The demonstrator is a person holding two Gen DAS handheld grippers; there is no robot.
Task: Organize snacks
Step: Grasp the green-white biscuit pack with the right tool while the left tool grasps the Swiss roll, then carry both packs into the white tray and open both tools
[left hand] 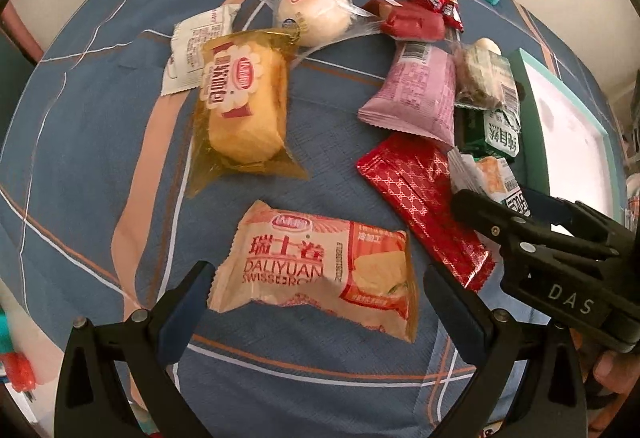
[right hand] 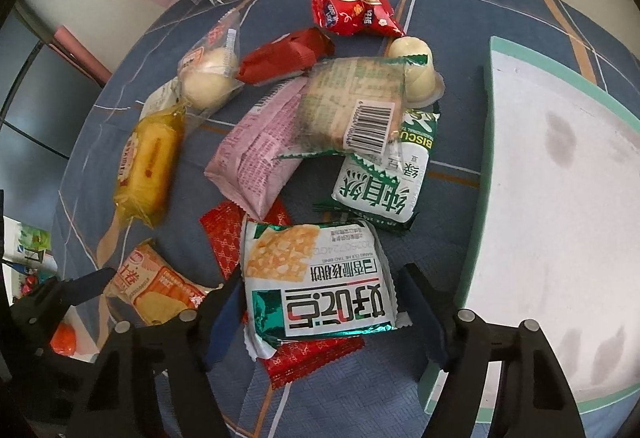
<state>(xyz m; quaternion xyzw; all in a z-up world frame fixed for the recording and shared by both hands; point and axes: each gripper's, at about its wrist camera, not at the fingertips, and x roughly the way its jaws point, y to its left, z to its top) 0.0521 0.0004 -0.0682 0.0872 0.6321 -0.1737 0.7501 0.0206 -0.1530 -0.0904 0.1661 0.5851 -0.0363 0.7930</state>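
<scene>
Right tongs point(right hand: 320, 312) part-open, straddling flat glossy white cracker pack point(right hand: 316, 282), pads not pressing; pack lies on red foil sachet point(right hand: 224, 234) near tray point(right hand: 490, 174) edge; left tongs point(left hand: 316, 290) wide, flanking crinkled Swiss roll pack point(left hand: 316, 262), ungripped; checked cloth worktop point(left hand: 100, 126).

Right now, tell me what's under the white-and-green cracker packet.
Under the cracker packet lies a red patterned packet, showing at its left and lower edges. Its middle is covered, and anything beneath stays hidden.
</scene>
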